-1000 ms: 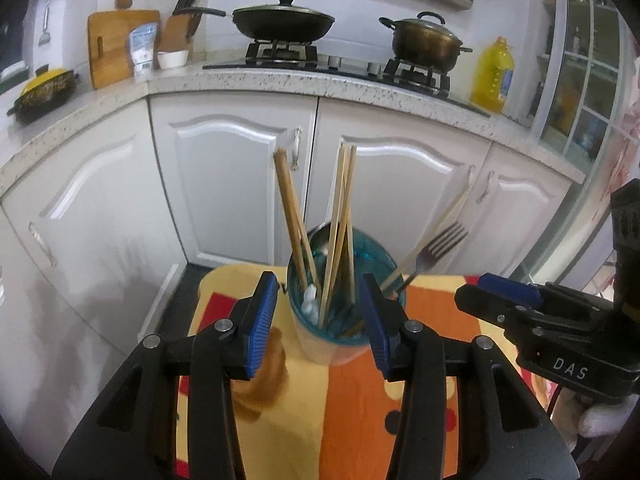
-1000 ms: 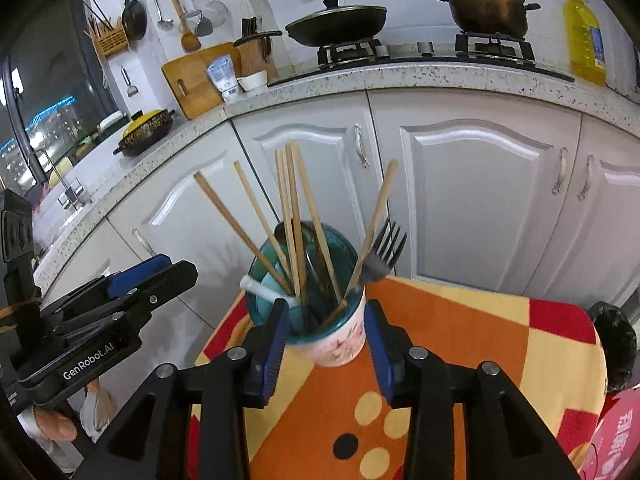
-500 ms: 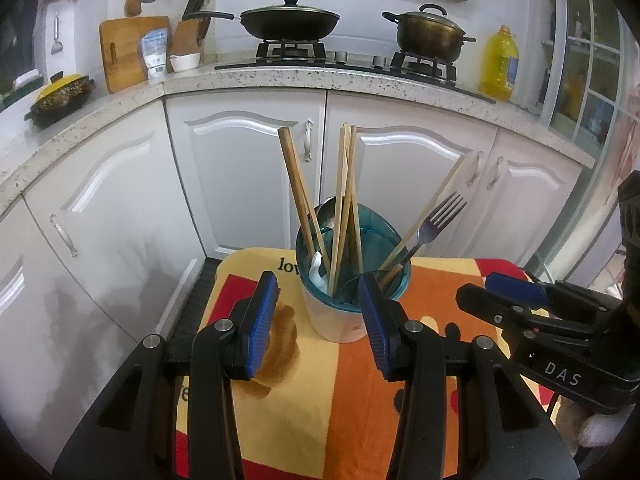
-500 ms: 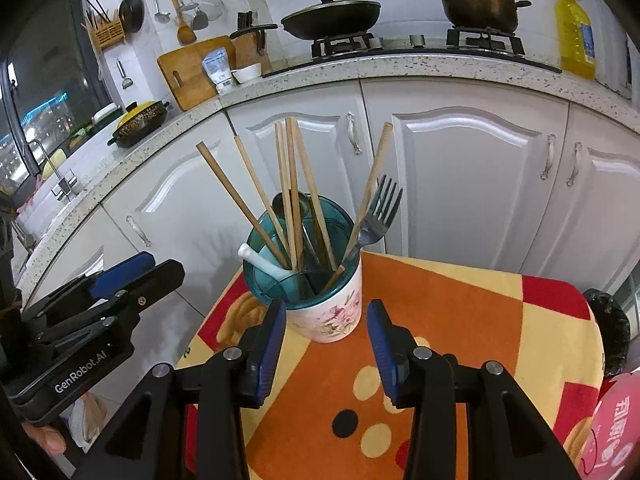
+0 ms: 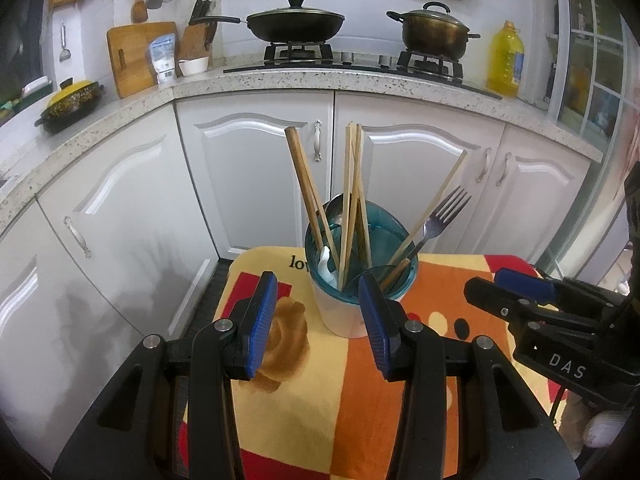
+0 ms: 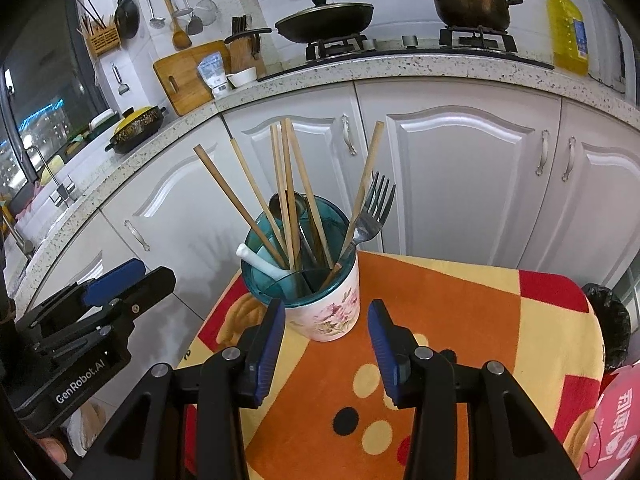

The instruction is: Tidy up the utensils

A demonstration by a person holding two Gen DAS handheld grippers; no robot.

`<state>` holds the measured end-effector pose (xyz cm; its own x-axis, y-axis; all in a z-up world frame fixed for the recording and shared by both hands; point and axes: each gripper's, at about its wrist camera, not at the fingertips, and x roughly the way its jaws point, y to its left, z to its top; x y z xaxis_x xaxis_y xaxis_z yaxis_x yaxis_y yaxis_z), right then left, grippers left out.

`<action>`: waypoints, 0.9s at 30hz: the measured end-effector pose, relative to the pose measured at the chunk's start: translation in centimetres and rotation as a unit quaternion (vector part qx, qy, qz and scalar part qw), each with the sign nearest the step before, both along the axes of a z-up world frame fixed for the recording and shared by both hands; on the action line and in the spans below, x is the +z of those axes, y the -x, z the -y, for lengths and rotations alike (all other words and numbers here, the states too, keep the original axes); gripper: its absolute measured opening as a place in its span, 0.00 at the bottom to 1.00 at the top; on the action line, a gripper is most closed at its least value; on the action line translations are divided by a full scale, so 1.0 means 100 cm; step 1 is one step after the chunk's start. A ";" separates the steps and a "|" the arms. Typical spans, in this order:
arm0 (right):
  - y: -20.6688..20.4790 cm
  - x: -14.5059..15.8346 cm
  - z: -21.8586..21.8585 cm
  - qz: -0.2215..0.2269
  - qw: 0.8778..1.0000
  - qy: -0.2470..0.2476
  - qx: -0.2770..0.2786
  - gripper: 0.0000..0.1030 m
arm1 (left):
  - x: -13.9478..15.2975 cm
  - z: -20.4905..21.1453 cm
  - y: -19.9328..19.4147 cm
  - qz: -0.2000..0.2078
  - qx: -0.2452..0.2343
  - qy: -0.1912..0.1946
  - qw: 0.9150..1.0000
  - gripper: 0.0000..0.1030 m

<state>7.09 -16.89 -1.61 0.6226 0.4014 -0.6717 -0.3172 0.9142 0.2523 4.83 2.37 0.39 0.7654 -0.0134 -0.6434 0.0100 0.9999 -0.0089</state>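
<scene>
A white flowered cup [image 6: 336, 312] with a teal insert stands on the orange and yellow cloth [image 6: 440, 300]. In it are several wooden chopsticks [image 6: 286, 192], a metal fork [image 6: 372, 216], a metal spoon [image 6: 280, 204] and a white handle [image 6: 256, 256]. My right gripper [image 6: 326, 306] is open, just short of the cup, with nothing between its blue pads. In the left wrist view the same cup [image 5: 344, 316], chopsticks [image 5: 352, 200] and fork [image 5: 444, 216] stand just beyond my open left gripper [image 5: 318, 300]. Each gripper shows in the other's view: the right gripper [image 5: 492, 284], the left gripper [image 6: 152, 276].
White cabinet doors [image 5: 256, 184] stand close behind the small table. Above them, a speckled counter [image 5: 280, 80] carries a wok [image 5: 296, 24], a pot [image 5: 434, 32] and a yellow oil bottle [image 5: 506, 60]. A black bag [image 6: 612, 320] and a pink packet [image 6: 616, 420] sit at the table's right.
Both grippers have drawn back from the cup, which sat between the fingers and now stands ahead of them. The cup and utensils have not moved.
</scene>
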 end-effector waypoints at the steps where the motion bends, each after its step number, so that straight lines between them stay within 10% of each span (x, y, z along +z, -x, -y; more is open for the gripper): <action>1: 0.000 0.000 0.000 0.000 1.000 0.000 0.000 0.40 | 0.000 0.000 0.000 -0.001 0.001 0.000 1.000 0.40; 27: 0.002 0.006 -0.005 0.005 1.000 -0.002 0.000 0.41 | 0.001 -0.004 0.005 0.003 0.016 -0.002 1.000 0.40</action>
